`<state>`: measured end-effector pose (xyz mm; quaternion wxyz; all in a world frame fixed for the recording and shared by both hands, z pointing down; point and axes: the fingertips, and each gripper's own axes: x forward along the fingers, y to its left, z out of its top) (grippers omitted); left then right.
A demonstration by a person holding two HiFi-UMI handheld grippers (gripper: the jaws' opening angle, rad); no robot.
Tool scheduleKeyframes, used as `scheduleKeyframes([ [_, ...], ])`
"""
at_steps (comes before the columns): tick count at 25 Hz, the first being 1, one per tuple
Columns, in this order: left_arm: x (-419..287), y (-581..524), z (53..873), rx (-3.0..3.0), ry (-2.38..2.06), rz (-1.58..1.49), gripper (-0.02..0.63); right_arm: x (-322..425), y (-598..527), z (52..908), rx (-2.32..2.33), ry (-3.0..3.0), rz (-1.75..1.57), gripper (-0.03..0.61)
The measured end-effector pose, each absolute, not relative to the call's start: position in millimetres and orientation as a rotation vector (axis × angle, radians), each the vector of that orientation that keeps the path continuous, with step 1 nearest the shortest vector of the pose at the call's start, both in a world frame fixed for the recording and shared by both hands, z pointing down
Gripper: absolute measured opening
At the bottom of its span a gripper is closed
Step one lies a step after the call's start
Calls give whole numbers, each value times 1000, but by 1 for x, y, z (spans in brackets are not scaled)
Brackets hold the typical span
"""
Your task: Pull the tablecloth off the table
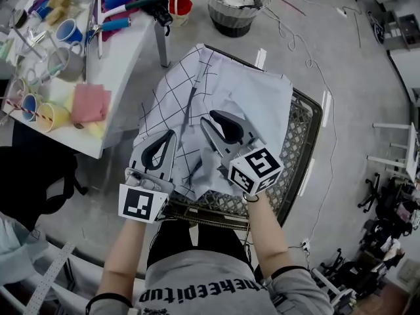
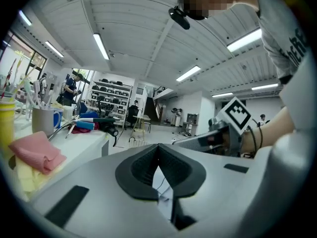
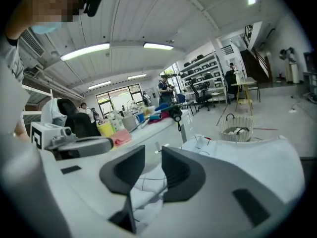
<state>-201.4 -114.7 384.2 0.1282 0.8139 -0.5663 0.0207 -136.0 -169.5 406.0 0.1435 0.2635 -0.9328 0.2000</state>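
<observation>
The white tablecloth [image 1: 252,94] with thin black grid lines lies bunched over a black mesh basket [image 1: 300,151] on the floor. My left gripper [image 1: 170,135] rests on the cloth's near left part, jaws shut; in the left gripper view [image 2: 158,148] the pads meet with a fold of tablecloth [image 2: 167,196] caught between them. My right gripper [image 1: 211,118] is just to its right over the middle of the cloth. Its jaws stand open [image 3: 153,156], with the tablecloth [image 3: 148,183] lying loose below and between them, not pressed by either pad.
A white table [image 1: 125,67] stands to the left with cups, pink rags [image 1: 90,102] and tools on it. A round woven basket [image 1: 236,5] sits on the floor beyond. Cables trail across the grey floor at right. Chairs and racks line the right edge.
</observation>
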Motion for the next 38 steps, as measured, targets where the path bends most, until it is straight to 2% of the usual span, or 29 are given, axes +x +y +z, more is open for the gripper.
scheduleKeyframes([
  [6, -243, -92, 402, 2284, -1721, 65, 12, -144, -140, 362, 757, -2772, 533, 112],
  [17, -309, -49, 472, 2080, -1757, 186, 15, -172, -101, 368, 705, -2784, 620, 112],
  [18, -310, -47, 478, 2073, -1746, 191, 21, -175, -98, 370, 699, -2781, 621, 112],
  [20, -309, -41, 490, 2064, -1711, 199, 87, -180, -92, 373, 684, -2774, 625, 112],
  [29, -297, -21, 544, 2003, -1562, 230, 189, -195, -83, 387, 649, -2753, 625, 112],
  [38, -287, -26, 584, 1928, -1457, 243, 218, -201, -88, 393, 647, -2739, 600, 112],
])
